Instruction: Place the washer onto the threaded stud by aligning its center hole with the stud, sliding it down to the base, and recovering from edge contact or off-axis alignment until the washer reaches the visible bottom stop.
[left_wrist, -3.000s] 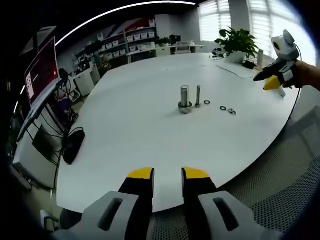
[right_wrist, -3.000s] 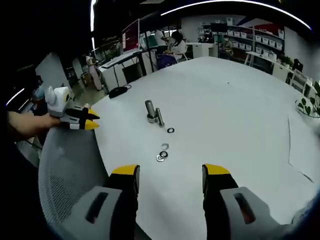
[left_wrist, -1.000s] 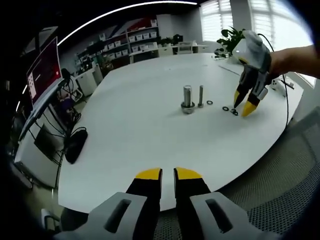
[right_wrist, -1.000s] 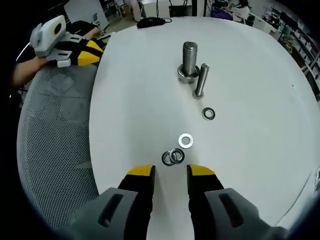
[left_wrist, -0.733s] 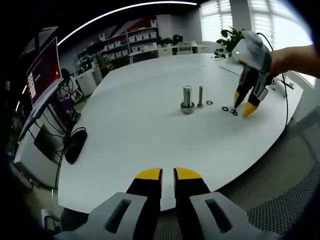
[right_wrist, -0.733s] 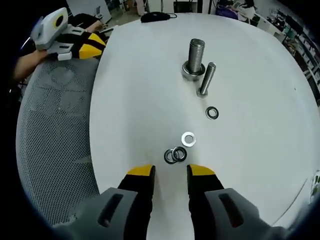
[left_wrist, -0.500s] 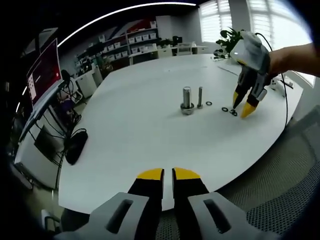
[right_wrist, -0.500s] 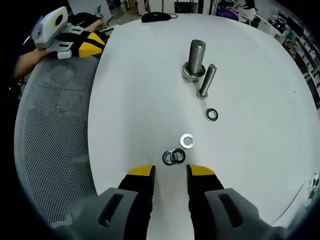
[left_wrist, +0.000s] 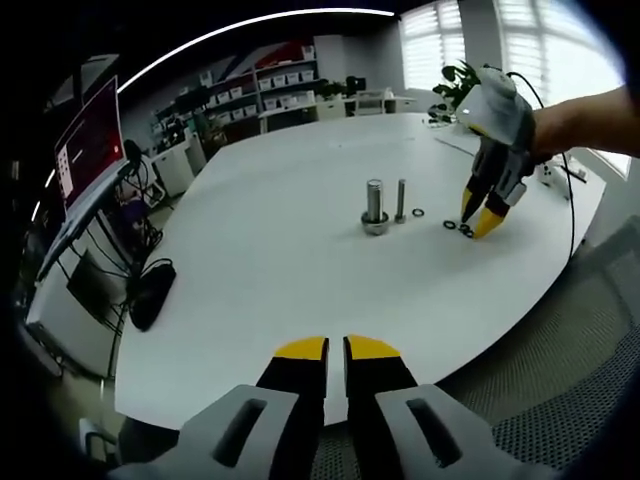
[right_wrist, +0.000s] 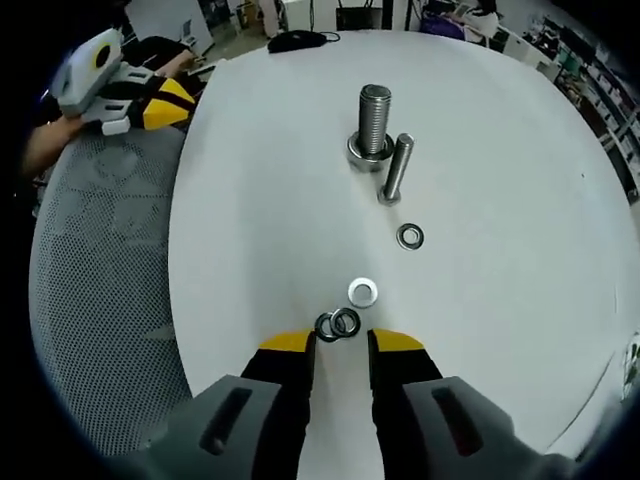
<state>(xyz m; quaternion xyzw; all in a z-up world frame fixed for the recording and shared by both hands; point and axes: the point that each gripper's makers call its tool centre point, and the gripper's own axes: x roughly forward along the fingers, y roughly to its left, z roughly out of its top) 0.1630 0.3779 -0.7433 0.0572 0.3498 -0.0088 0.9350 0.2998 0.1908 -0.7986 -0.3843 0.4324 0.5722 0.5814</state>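
A thick threaded stud (right_wrist: 372, 122) stands upright on a nut-like base on the white table (right_wrist: 500, 180); I also see this stud (left_wrist: 374, 204) in the left gripper view. A thinner stud (right_wrist: 392, 168) stands beside it. Two overlapping dark washers (right_wrist: 337, 324) lie just ahead of my right gripper (right_wrist: 342, 345), which is open with nothing between its jaws. A silver washer (right_wrist: 362, 292) and a dark washer (right_wrist: 410, 237) lie further toward the studs. My left gripper (left_wrist: 335, 350) hovers off the table's near edge, shut and empty. The right gripper (left_wrist: 478, 215) points down at the washers (left_wrist: 458, 228).
A mesh chair back (right_wrist: 100, 260) sits left of the table edge, near the left gripper (right_wrist: 150, 100) and the hand holding it. A potted plant (left_wrist: 452, 85) and cables lie at the far side. A monitor (left_wrist: 85, 140) and shelves stand beyond.
My right gripper has come lower and closer to the pair of overlapping washers, which now lie right at its tips. The left gripper stays shut and nearly still.
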